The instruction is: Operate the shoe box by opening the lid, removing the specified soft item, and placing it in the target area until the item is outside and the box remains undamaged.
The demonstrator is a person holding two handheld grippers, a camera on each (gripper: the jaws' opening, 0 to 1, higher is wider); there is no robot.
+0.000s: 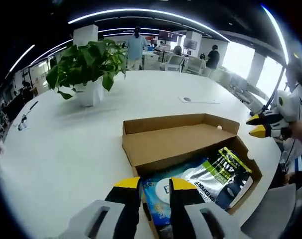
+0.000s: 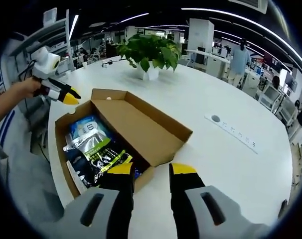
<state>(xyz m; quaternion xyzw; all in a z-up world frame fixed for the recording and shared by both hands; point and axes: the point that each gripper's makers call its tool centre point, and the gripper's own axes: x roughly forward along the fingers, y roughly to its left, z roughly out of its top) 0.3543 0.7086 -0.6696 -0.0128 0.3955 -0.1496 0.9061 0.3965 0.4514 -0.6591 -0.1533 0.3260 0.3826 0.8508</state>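
Cardboard shoe box (image 1: 181,137) open; two soft packets (image 1: 223,174) inside; one plant (image 1: 88,62).

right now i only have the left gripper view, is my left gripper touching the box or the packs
Observer: No. In the right gripper view the left gripper hangs off the shoe box's far corner, apart from the cardboard.
Operator: is the right gripper holding anything
Observer: No. The right gripper has its jaws apart with nothing between them, at the box's other end.
Operator: what lies nearest it in the box
Observer: A dark pack, with the green and silver pack overlapping it. The blue pack lies beyond, toward the left gripper.
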